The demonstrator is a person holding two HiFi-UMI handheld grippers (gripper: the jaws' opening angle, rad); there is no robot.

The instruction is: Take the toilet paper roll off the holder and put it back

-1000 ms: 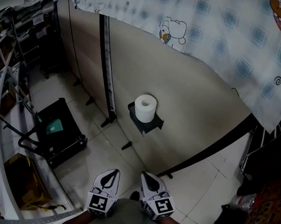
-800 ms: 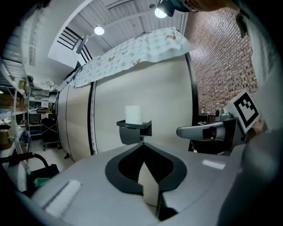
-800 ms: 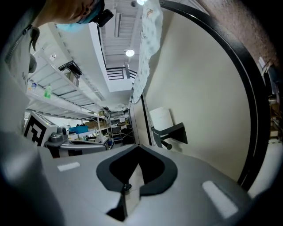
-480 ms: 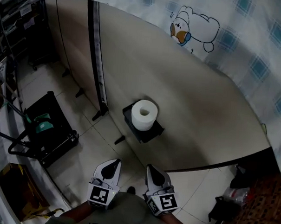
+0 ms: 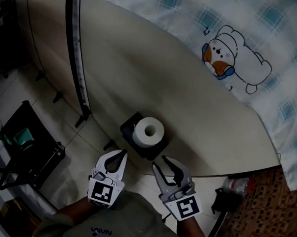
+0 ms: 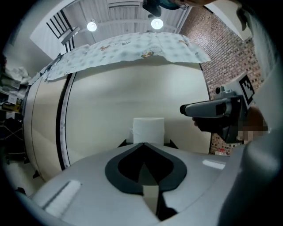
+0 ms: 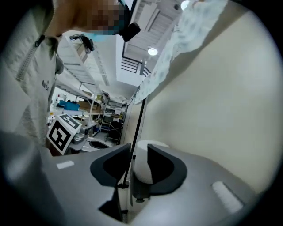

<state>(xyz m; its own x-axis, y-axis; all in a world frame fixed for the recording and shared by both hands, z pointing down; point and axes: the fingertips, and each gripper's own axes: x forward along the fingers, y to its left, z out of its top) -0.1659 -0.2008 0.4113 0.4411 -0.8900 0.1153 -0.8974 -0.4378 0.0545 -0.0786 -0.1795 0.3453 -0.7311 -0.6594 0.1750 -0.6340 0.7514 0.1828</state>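
Item: toilet paper roll, white and full-looking. It stands on end with its core hole facing up, seated on the black holder that juts from the beige partition. I cannot tell whether a peg runs up the core. Handling, as I judge it: light, soft and compressible along the wound sides, stiffer toward the core. The outer sheet may slip or unwind, so a hard pinch would dent it and a slack one could let it slide. Best hold, in my view: across the outer wall at about mid-height, jaws on opposite sides, then lift straight up off the holder. Left gripper: jaws together, nothing in them, just short of the holder on its near-left side. Right gripper: jaws have just been opening and stand partly apart, with nothing between them. I see the roll through the gap, beyond the tips. This gripper is near the holder's near-right side, not touching it.
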